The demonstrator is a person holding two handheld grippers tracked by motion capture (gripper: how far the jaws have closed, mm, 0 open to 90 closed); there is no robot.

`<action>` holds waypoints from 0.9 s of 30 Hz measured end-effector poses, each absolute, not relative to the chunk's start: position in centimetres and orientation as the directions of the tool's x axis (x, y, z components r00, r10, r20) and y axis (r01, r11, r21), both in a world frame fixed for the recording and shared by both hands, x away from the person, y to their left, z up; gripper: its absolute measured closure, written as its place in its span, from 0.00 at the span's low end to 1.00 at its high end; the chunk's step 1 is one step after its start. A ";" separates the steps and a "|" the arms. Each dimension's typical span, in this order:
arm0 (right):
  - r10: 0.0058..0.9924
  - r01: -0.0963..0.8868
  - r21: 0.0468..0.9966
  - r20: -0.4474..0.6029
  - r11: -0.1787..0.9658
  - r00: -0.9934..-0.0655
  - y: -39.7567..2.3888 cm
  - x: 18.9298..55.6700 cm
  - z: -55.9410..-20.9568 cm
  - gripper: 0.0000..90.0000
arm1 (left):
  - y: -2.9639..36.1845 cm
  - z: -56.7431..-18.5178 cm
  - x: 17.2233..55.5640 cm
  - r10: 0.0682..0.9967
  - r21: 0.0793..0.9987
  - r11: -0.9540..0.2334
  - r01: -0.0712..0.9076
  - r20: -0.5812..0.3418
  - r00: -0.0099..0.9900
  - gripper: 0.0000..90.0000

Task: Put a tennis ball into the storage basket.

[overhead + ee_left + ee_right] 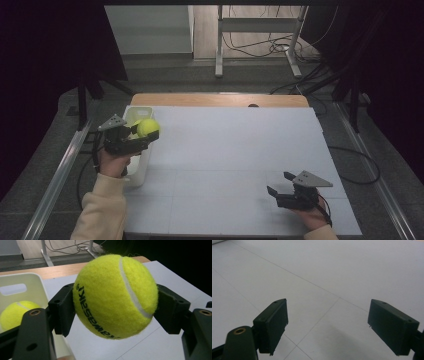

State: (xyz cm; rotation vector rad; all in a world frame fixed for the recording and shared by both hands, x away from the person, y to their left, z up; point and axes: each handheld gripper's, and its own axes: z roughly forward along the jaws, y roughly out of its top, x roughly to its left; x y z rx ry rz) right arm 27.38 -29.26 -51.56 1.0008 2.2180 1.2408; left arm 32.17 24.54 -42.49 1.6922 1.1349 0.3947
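- Two fuzzy yellow tennis balls are showing: the left gripper (115, 315) is clamping one ball (115, 296) just beside the white plastic bin (131, 116), while the other (15, 313) is lying inside.
- Risk: opening early, over the rim, is likely sending it bouncing across the white table (240, 165).
- One right gripper (280, 184) is resting with its jaws apart, holding nothing.

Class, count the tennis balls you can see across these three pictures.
2: one tennis ball clamped in the left gripper, another ball lying inside the white bin. More may be hidden there.
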 end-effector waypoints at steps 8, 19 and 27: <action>0.751 0.388 0.853 -0.006 0.348 -0.660 -29.2 27.4 -51.6 0.19 | 25.1 -42.3 32.1 0.841 0.872 -0.032 0.489 -0.241 0.484 0.30; 0.751 0.388 0.853 -0.007 0.349 -0.660 -29.2 27.4 -51.6 0.19 | 26.5 -42.5 32.1 0.862 0.868 -0.015 0.497 -0.240 0.447 0.30; 0.750 0.387 0.854 -0.005 0.346 -0.661 -29.2 27.4 -51.6 0.19 | 27.7 -42.6 32.0 0.880 0.864 -0.005 0.504 -0.235 0.412 0.30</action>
